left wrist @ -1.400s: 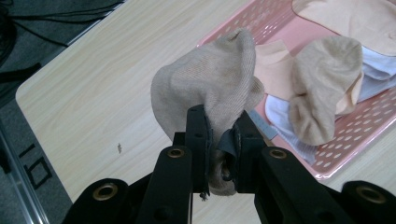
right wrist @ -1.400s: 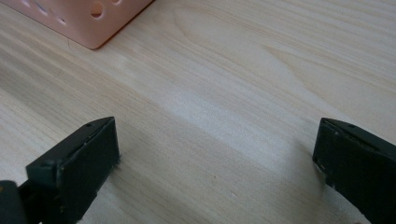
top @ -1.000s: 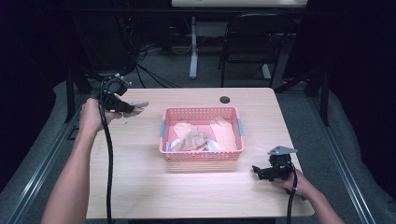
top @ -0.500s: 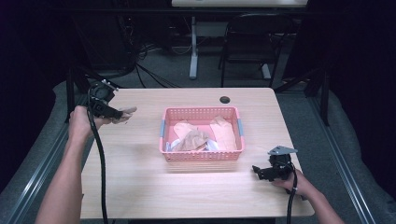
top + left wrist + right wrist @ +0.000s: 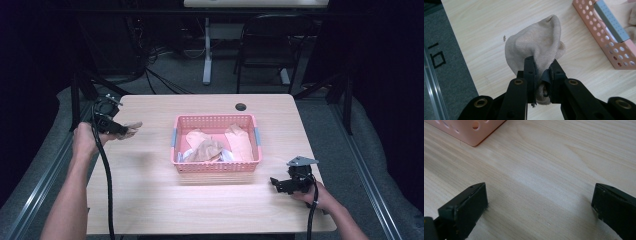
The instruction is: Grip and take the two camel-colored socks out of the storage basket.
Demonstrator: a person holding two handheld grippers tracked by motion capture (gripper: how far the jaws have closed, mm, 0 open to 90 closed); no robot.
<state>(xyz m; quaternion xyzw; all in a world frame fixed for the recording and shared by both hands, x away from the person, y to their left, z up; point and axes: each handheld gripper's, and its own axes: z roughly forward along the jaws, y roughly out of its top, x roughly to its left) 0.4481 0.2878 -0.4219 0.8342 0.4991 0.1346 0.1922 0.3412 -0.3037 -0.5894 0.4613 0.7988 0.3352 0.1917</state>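
The left claw (image 5: 541, 72) is clamped on a beige sock (image 5: 534, 47), held over the worktop (image 5: 150, 200) left of the pink basket (image 5: 216, 166). Soft, light and floppy, it should take a pinch anywhere on a bunched fold. The right claw (image 5: 539, 202) rests wide apart, holding nothing

A basket (image 5: 216, 167) stood at the middle of the desk (image 5: 150, 200), with socks (image 5: 220, 145) lying in it. A grommet hole (image 5: 241, 106) sat near the far edge, behind the basket. The left gripper (image 5: 122, 131) was over the left edge with a sock (image 5: 536, 47) between its jaws. The right gripper (image 5: 275, 182) rested near the near right corner, right of the basket.
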